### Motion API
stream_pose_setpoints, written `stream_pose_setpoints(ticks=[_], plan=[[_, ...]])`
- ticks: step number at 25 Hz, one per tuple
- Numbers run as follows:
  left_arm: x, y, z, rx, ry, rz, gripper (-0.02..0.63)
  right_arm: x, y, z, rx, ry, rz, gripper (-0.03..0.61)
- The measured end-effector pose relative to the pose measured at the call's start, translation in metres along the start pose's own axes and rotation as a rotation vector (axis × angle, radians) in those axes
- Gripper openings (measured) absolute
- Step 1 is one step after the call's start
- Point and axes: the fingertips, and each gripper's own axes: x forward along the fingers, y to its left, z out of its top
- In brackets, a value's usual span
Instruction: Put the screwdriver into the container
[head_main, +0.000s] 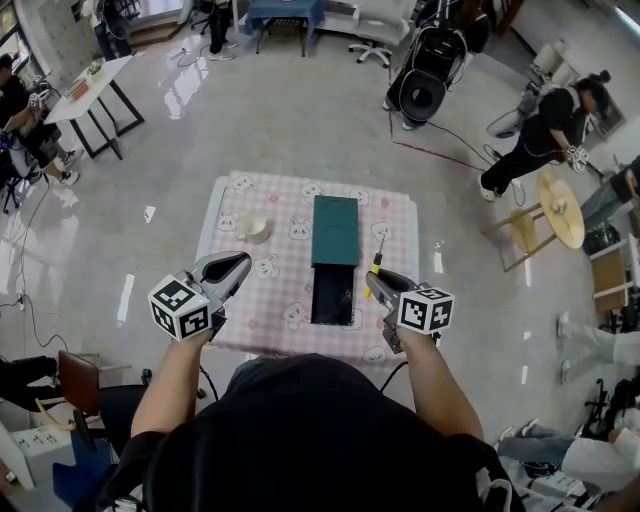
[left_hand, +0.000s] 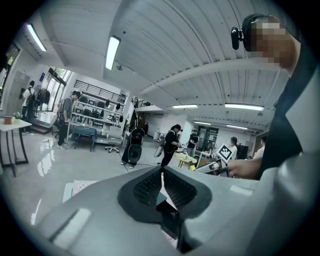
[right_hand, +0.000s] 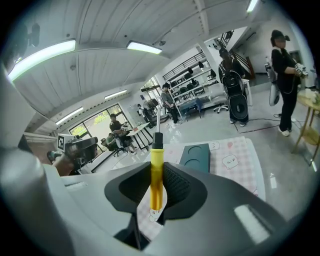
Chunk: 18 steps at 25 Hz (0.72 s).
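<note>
Head view: right tool (head_main: 378, 285) holds screwdriver (head_main: 376, 262) just right of the open dark container (head_main: 333, 296) on the tabletop (head_main: 285, 215).
Left gripper view: left tool (left_hand: 161, 172) pinched together, empty.
Right gripper view: jaws clamp the yellow handle.
Carry step, it seems. Next move probably calls for swinging left over the container, then release.

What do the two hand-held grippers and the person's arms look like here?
The left hand-held gripper and the right hand-held gripper each have a smooth grey moulded body, with jaws lined by black ribbed pads. Each carries a white cube printed with black square markers. The person wears a black short-sleeved shirt; the forearms are uncovered.
</note>
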Motion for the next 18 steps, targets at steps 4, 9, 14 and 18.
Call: stream_pose_setpoints(ticks=[4,9,14,18], plan=[[0.000,0.006,0.002,-0.001,0.001,0.000,0.011,0.005,-0.001,0.002,0.003,0.004,-0.002,0.104],[-0.003,0.010,0.004,-0.005,0.001,-0.004,0.011,0.012,0.003,-0.002,0.005,0.021,-0.002,0.104],[-0.005,0.014,0.001,-0.012,0.008,-0.003,0.011,0.020,0.002,-0.007,0.012,0.034,-0.003,0.104],[-0.008,0.018,0.000,-0.013,0.011,0.004,0.011,0.029,0.001,-0.013,0.018,0.052,0.001,0.104]])
